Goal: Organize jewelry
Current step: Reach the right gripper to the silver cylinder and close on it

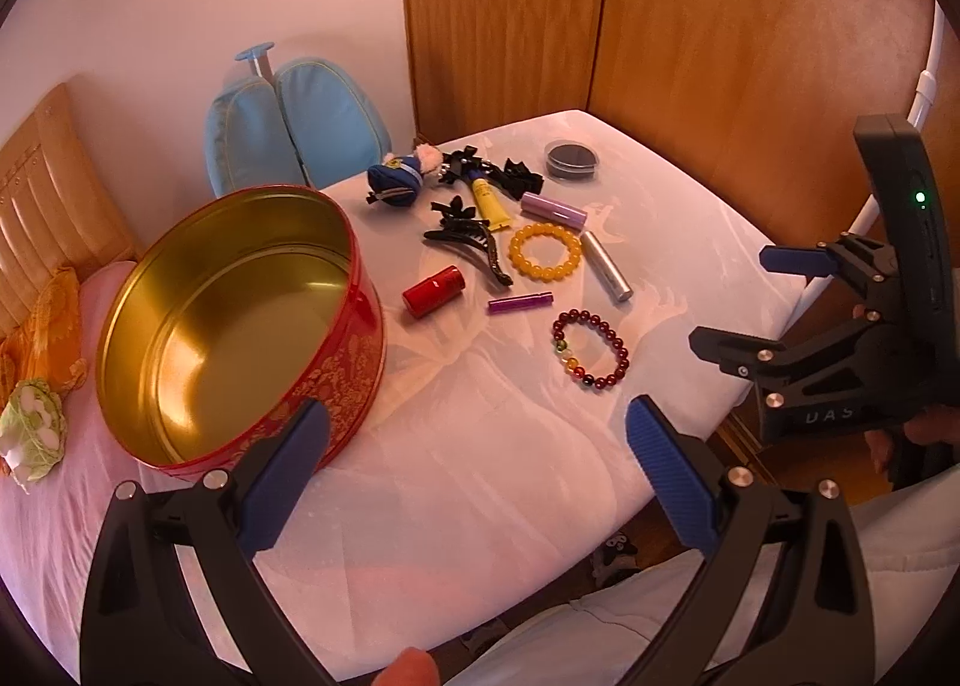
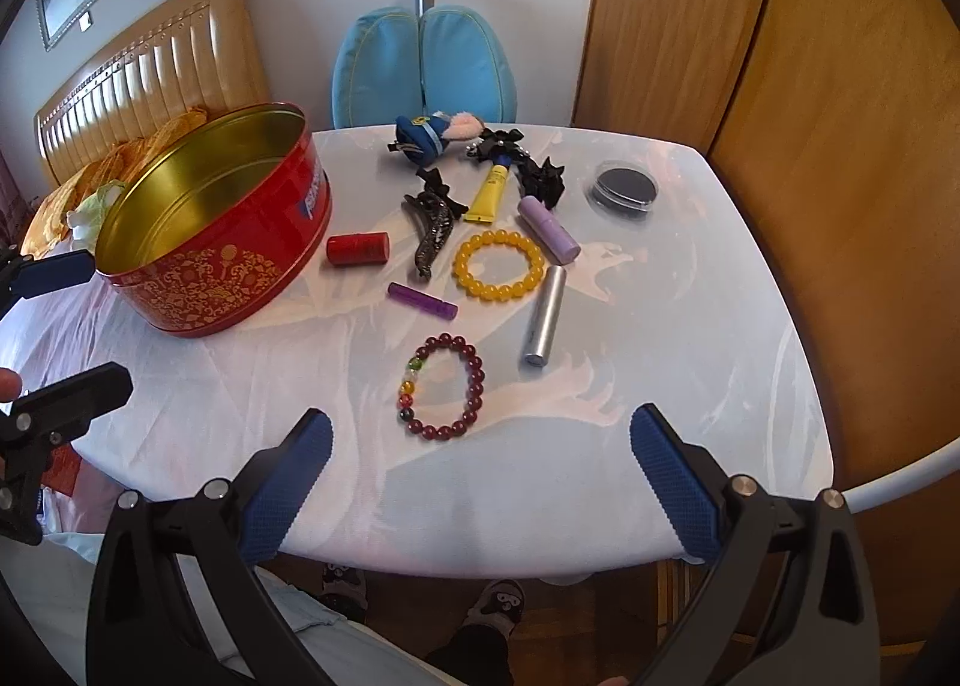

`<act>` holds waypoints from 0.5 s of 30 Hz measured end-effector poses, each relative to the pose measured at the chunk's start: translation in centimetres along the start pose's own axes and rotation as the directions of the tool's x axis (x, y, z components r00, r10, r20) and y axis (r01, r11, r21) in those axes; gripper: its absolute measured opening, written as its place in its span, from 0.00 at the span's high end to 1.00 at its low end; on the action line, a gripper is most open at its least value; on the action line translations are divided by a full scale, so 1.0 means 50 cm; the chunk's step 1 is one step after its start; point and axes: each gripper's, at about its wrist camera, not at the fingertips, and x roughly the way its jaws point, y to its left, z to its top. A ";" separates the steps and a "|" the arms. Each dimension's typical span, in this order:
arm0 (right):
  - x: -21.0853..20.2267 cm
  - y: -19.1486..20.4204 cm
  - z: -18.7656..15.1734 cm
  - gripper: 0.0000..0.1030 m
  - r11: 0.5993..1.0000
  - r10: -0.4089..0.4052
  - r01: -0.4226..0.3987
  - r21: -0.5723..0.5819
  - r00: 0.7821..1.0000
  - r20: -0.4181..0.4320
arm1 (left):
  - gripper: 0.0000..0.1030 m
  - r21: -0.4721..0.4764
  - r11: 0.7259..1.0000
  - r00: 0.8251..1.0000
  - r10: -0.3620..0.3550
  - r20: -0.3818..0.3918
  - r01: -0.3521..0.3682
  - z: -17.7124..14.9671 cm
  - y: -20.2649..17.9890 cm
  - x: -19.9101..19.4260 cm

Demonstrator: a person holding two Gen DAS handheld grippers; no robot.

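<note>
Warm, perhaps overexposed light; fisheye-bent, vignetted edges.

Left gripper (image 1: 477, 455) low over near table (image 1: 480, 482) edge, jaws spread wide, nothing between them. Red tin (image 1: 240, 332) at left, gold inside bare, lid off. Beyond it clutter: red cylinder (image 1: 433, 290), purple stick (image 1: 519, 303), black hair claw (image 1: 474, 245), yellow bead bracelet (image 1: 545, 252), silver tube (image 1: 606, 264), lilac tube (image 1: 553, 210), yellow tube (image 1: 489, 200) — dark red bead bracelet (image 1: 591, 349) lies nearest, apart from rest. Right gripper (image 1: 738, 302) at right edge, jaws apart, held over table's right side. Blue plush toy (image 1: 396, 182) and round black case (image 1: 573, 159) at far end.
</note>
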 end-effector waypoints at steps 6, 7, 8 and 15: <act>0.076 -0.064 0.020 0.03 0.998 -0.057 0.058 0.017 0.998 -0.037 | 0.07 0.017 0.999 0.999 -0.027 -0.046 0.028 0.020 -0.001 0.069; 0.096 -0.073 0.033 0.03 0.998 -0.065 0.066 0.013 0.997 -0.042 | 0.07 0.017 0.998 0.997 -0.053 -0.047 0.054 0.025 -0.002 0.079; 0.114 -0.081 0.046 0.03 0.998 -0.066 0.067 0.011 0.997 -0.044 | 0.07 0.022 0.996 0.996 -0.080 -0.048 0.081 0.030 -0.007 0.089; 0.233 -0.094 0.113 0.03 0.999 -0.034 0.032 -0.019 0.996 -0.086 | 0.07 0.114 0.993 0.999 -0.037 -0.022 0.039 0.047 -0.034 0.128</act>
